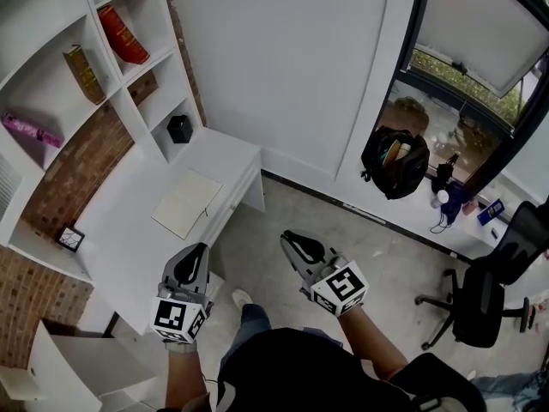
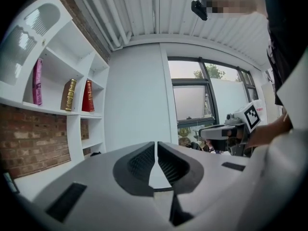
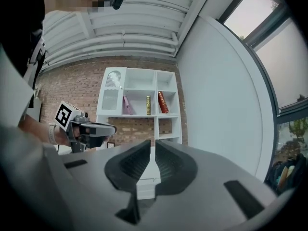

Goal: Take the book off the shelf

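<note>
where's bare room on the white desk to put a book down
Bare desk beyond the notebook, at its far end, and on the near side toward the left gripper. The windowsill around the backpack is crowded.

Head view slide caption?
Left tongs and right tongs shut, empty, away from the shelf holding a red book, a gold book and a pink book.

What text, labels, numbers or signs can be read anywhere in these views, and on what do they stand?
No text is readable.
Red book: gilt spine marks, too small to read.
Brown book: gilt spine marks, too small.
Pink book: spine print blurred.
Marker cubes: black-and-white square patterns, no letters.
Blue box: print too small.
</note>
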{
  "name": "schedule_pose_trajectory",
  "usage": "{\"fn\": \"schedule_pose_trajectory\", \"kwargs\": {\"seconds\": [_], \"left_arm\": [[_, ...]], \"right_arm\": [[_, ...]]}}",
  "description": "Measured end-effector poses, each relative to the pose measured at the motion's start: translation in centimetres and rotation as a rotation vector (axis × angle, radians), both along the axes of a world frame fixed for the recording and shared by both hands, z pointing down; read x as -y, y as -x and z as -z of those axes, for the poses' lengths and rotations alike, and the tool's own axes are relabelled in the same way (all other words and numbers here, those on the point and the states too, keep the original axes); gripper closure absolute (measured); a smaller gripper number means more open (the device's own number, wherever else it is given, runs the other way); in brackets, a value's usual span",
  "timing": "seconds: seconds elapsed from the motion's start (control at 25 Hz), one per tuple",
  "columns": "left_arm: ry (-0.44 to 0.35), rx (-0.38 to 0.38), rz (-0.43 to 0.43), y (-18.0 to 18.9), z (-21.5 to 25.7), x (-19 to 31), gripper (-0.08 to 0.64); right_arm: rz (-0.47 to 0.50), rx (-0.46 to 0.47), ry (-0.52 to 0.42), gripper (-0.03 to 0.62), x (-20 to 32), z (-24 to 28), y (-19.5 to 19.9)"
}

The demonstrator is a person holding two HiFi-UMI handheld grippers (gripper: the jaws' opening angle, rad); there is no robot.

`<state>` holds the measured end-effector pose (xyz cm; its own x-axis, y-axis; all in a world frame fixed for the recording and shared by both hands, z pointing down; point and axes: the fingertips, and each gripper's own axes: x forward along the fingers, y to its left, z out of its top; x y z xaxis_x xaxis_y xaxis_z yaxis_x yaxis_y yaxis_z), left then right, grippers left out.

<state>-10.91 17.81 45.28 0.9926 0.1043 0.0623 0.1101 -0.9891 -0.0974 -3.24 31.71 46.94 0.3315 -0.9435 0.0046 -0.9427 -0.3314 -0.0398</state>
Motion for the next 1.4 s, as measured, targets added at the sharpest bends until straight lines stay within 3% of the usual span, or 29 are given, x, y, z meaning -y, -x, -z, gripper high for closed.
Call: {"fn": "schedule_pose_trajectory", "kwargs": {"seconds": [0.2, 0.64, 0.88, 1.24, 1.4], "left_arm": [[0.021, -0.022, 0.017, -3.5, -0.2, 4.9, 0.547], [0.045, -0.024, 0.069, -11.0, -0.2, 17.6, 0.468], [0.051, -0.039, 0.12, -12.6, 0.0, 24.4, 0.46], [0.023, -0.084, 0.267, -13.7, 2.2, 32.8, 0.434], [0.057, -0.129, 0.33, -14.3, 3.8, 35.8, 0.43]], "right_arm": [[-0.004, -0.005, 0.019, 0.557, 3.8, -0.2, -3.7], [0.001, -0.008, 0.05, 0.557, 15.5, 0.3, -11.7], [0.024, -0.017, 0.06, 0.557, 22.5, 0.6, -13.8], [0.054, -0.049, 0.062, 0.557, 30.7, 1.7, -16.5], [0.078, -0.041, 0.054, 0.557, 33.7, 2.0, -18.1]]}}
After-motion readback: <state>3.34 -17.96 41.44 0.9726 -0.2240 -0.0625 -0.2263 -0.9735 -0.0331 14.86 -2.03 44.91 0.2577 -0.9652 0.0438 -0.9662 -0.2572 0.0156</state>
